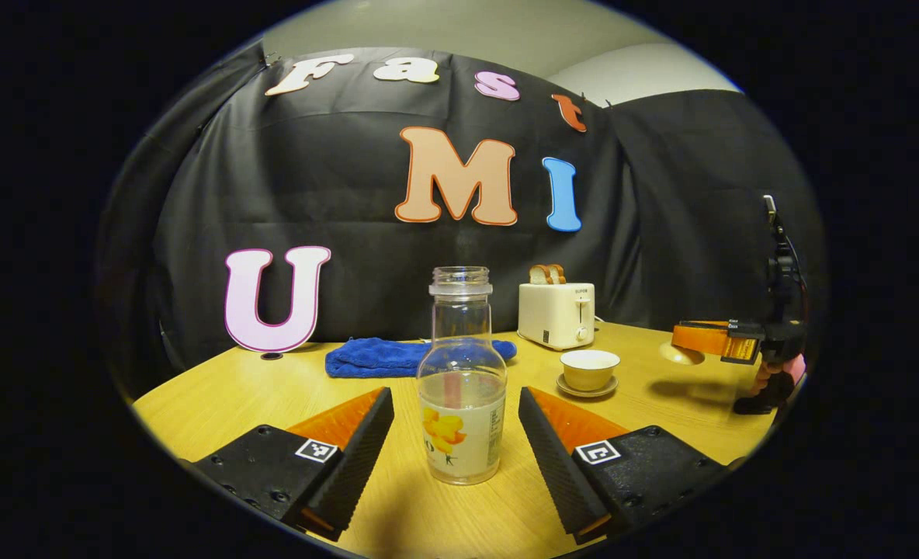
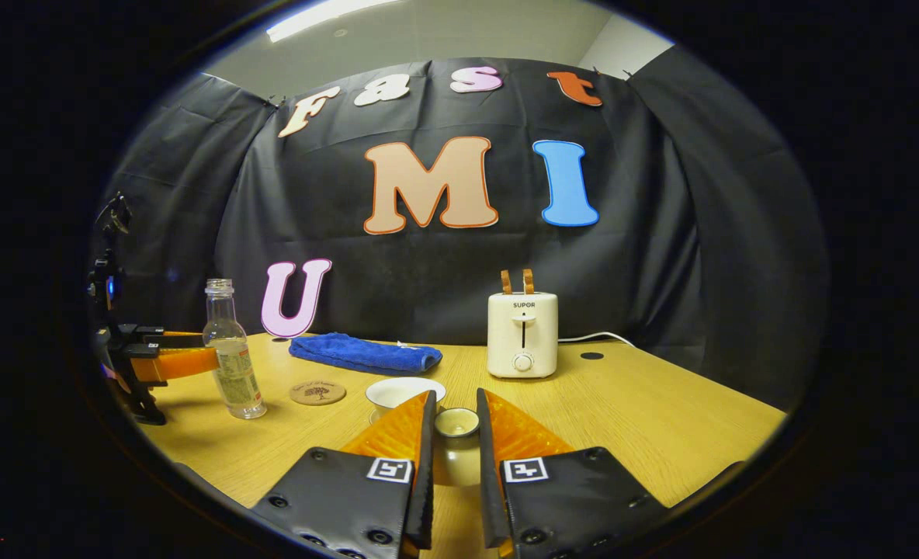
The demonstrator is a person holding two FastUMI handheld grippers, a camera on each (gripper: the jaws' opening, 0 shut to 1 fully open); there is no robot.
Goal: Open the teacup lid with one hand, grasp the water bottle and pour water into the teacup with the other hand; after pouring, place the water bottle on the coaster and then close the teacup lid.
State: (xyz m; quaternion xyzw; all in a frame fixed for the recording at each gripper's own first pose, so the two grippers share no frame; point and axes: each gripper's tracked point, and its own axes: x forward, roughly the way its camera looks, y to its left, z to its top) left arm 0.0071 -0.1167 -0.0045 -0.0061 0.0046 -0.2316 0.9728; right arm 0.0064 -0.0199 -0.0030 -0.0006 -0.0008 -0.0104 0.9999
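Observation:
An uncapped clear water bottle [image 1: 461, 404] with a flower label stands on the table between the fingers of my left gripper [image 1: 455, 392], which is open with a gap on each side. The open teacup [image 1: 588, 368] sits on its saucer further right. My right gripper [image 2: 455, 396] is shut on the knob of the pale teacup lid [image 2: 457, 423] and holds it off the cup [image 2: 401, 390], which is partly hidden behind its left finger. A round cork coaster [image 2: 317, 392] lies between cup and bottle [image 2: 230, 353]. In the left gripper view, the right gripper [image 1: 688, 341] hovers with the lid [image 1: 681, 355] to the right of the cup.
A folded blue cloth [image 1: 397, 357] lies at the back of the wooden table [image 2: 661, 419]. A cream toaster [image 2: 522, 334] with toast slices stands behind the cup, its cord trailing right. A hand [image 1: 774, 380] holds the right gripper at the table's right edge.

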